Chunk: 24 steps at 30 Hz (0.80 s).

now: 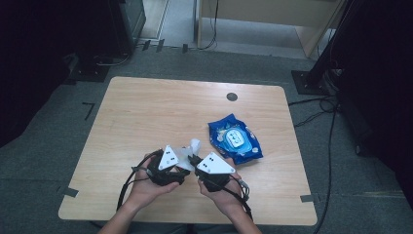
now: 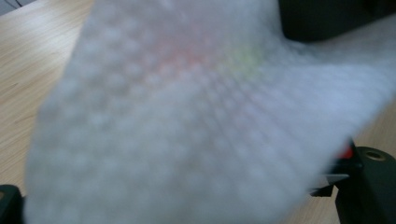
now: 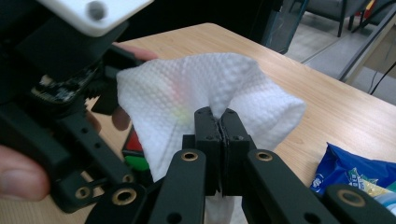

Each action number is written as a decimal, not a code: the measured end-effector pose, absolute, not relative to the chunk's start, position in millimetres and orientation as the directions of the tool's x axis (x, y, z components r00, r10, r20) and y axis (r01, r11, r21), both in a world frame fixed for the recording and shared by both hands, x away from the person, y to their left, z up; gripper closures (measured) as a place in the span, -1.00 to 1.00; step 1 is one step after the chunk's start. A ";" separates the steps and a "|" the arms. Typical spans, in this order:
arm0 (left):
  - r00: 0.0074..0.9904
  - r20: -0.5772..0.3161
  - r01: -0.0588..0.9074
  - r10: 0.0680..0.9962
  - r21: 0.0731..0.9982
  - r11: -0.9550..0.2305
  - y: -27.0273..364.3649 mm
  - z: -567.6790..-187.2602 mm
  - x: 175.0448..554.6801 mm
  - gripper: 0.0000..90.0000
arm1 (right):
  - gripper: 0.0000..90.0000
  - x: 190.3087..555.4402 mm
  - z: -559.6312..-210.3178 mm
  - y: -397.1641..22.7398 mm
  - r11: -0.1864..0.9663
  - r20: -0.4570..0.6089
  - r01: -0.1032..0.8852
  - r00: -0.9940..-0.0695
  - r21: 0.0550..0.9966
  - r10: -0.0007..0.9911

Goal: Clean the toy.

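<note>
Both grippers, left (image 1: 181, 163) and right (image 1: 194, 161), met lower centre, each clamped on 1 white wipe (image 1: 189, 148), apparently to spread it. Left gripper view: wipe (image 2: 196, 121) draped mid-frame. Right gripper view: jaws pinched its fold (image 3: 187, 98); blue wipe pack (image 3: 359, 186) lower right.

Both forearms come in low, the left gripper (image 1: 182, 158) and right gripper (image 1: 194, 161) nose to nose; the right's jaws are pressed together, the left's seemingly too.
</note>
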State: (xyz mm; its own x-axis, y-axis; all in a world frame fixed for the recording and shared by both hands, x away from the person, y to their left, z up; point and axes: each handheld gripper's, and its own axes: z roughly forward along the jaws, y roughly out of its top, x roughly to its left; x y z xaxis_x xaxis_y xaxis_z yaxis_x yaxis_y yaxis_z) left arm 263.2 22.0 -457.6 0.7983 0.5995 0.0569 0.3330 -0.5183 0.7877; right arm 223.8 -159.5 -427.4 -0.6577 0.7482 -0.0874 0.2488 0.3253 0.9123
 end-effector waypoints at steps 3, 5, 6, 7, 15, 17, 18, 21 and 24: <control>0.793 0.069 0.333 0.605 0.782 -0.526 20.7 -457.9 261.9 -0.24 | 0.98 218.8 -428.9 -154.3 0.349 -0.110 0.233 -0.671 0.908 0.733; 0.795 0.092 0.319 0.600 0.777 -0.542 19.0 -458.1 260.2 -0.24 | 0.98 217.1 -429.6 -151.2 0.356 -0.112 0.229 -0.680 0.906 0.725; 0.795 0.101 0.314 0.598 0.775 -0.548 18.0 -458.2 259.2 -0.24 | 0.98 215.8 -430.2 -148.1 0.355 -0.107 0.226 -0.691 0.907 0.715; 0.797 0.111 0.305 0.594 0.775 -0.553 16.1 -458.8 257.7 -0.24 | 0.98 215.1 -430.7 -146.0 0.356 -0.109 0.223 -0.693 0.908 0.713; 0.807 0.124 0.281 0.578 0.780 -0.560 6.1 -461.9 249.2 -0.24 | 0.98 224.5 -432.9 -143.1 0.288 -0.033 0.266 -0.680 0.920 0.732; 0.809 0.113 0.287 0.577 0.781 -0.555 6.7 -462.2 249.7 -0.24 | 0.98 230.1 -433.4 -149.0 0.265 -0.017 0.284 -0.652 0.921 0.758; 0.807 0.116 0.286 0.580 0.781 -0.555 7.7 -462.1 250.3 -0.24 | 0.98 232.4 -433.5 -152.7 0.258 -0.011 0.296 -0.637 0.920 0.771; 0.796 0.107 0.298 0.596 0.788 -0.539 13.0 -461.0 253.6 -0.24 | 0.98 236.8 -433.7 -165.3 0.244 -0.007 0.313 -0.601 0.918 0.799; 0.787 0.095 0.312 0.610 0.792 -0.526 18.2 -459.2 257.1 -0.24 | 0.99 232.6 -434.9 -171.6 0.245 -0.009 0.317 -0.596 0.916 0.803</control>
